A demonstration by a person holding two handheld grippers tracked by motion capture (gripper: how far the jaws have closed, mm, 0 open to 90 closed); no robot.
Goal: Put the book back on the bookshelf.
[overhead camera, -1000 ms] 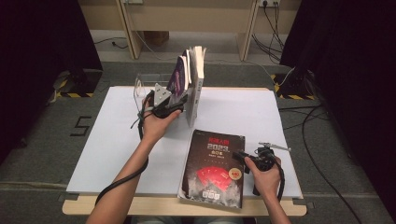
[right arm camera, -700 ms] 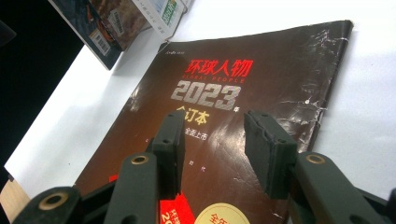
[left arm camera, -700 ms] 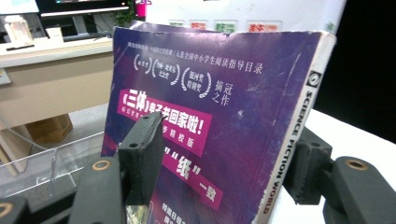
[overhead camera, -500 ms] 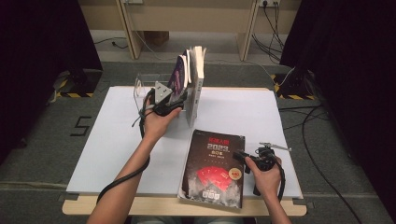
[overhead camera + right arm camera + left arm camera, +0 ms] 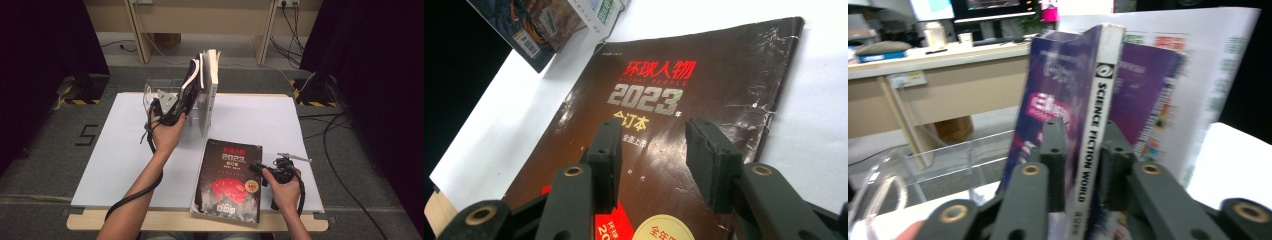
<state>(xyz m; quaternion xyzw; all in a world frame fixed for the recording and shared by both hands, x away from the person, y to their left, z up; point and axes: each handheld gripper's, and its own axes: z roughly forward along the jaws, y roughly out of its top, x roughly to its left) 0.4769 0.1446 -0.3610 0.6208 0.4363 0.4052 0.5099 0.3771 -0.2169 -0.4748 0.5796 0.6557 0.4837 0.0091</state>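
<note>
A purple book (image 5: 192, 80) with "SCIENCE FICTION WORLD" on its spine (image 5: 1098, 100) stands upright in a clear rack (image 5: 150, 92). My left gripper (image 5: 172, 107) has just been closing its jaws, and its pads (image 5: 1054, 145) now press on both sides of that spine. A dark book (image 5: 230, 180) marked 2023 (image 5: 704, 75) lies flat at the front of the table. My right gripper (image 5: 257, 169) hovers at its right edge. Seen along its own jaws, the right gripper (image 5: 654, 135) stands open over the cover with nothing between its pads.
A tall white book (image 5: 212, 75) stands just right of the purple one, also in the rack (image 5: 948, 160). A white sheet (image 5: 115, 150) covers the table. Wooden desk legs and cables lie on the floor beyond it.
The left hand has shifted slightly at the upright books. The right hand and the dark book have kept still.
</note>
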